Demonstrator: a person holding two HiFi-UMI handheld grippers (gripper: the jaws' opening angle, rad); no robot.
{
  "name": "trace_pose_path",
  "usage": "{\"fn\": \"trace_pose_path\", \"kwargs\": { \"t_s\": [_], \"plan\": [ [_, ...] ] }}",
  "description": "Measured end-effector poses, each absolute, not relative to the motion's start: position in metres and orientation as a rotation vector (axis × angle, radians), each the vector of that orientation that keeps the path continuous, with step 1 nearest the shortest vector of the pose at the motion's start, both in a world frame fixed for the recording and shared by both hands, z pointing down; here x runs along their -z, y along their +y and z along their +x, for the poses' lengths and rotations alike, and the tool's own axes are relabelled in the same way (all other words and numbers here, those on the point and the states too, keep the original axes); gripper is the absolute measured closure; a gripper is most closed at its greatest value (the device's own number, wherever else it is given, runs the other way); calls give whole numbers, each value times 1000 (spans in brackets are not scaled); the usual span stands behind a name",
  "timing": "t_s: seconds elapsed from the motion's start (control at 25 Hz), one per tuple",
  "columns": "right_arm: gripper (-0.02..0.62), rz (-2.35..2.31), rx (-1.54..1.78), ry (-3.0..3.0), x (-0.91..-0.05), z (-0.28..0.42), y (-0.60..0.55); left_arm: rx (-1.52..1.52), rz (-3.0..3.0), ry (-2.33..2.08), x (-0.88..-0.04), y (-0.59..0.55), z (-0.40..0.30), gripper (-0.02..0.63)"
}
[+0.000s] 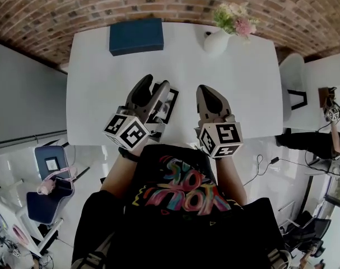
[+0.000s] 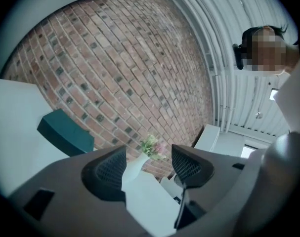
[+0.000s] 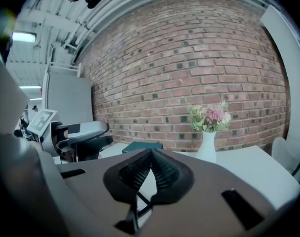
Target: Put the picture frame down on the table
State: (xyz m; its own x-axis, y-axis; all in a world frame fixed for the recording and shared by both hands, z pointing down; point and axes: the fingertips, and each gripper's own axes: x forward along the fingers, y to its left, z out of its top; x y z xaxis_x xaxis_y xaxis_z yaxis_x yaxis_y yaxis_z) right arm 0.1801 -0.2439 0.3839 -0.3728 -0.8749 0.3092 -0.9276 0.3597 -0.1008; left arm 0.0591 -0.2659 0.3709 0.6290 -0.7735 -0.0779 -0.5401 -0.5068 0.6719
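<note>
An office-like workroom: a white table [image 1: 248, 83] stands against the far brick wall [image 1: 74, 4], bearing a vase of flowers [image 1: 216, 41] and a dark blue box [image 1: 136, 36]. An office chair [image 1: 52, 189] stands near left; cables [image 1: 262, 164] trail across the floor at right.

Looking down from the head view, I have the table [image 1: 102, 66] running across in front of me, with the brick wall [image 1: 74, 4] behind its far edge. A box [image 1: 136, 36] sits at the far left of the tabletop, and at the far right stands a vase [image 1: 216, 41] with flowers [image 1: 234, 17] in it. The picture frame [image 1: 171, 106] lies flat near the table's near edge, between my left gripper [image 1: 155, 84] and right gripper [image 1: 206, 91], partly under the left one. A chair [image 1: 49, 184] stands on the floor beyond the table's left end
</note>
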Motion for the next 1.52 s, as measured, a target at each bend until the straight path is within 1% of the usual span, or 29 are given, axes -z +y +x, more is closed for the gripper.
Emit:
{"fn": "trace_pose_path", "kwargs": {
  "t_s": [0.16, 0.2, 0.28, 0.48, 0.64, 0.8, 1.04, 1.24, 1.52],
  "plan": [
    [571, 1647, -261, -2453, -347, 182, -244, 556, 2362, -940, -320, -252, 71, 312],
    [571, 1649, -229, -2460, -339, 181, -242, 562, 2392, -929, -310, -247, 72, 330],
    [571, 1647, -168, -2471, -326, 177, -237, 566, 2451, -922, -294, -238, 73, 427],
    [571, 1627, -69, -2500, -303, 167, -223, 518, 2588, -898, -271, -215, 75, 511],
    [571, 1591, -1, -2533, -295, 162, -214, 419, 2707, -879, -267, -197, 84, 552],
    [571, 1595, -12, -2556, -295, 164, -206, 275, 2829, -884, -275, -181, 98, 569],
    [571, 1591, -37, -2581, -297, 169, -199, 194, 2869, -858, -291, -171, 108, 572],
    [572, 1610, -70, -2579, -297, 174, -198, 173, 2880, -852, -293, -173, 107, 576],
    [572, 1547, -121, -2510, -319, 174, -193, 188, 2879, -853, -292, -179, 99, 578]
  ]
}}
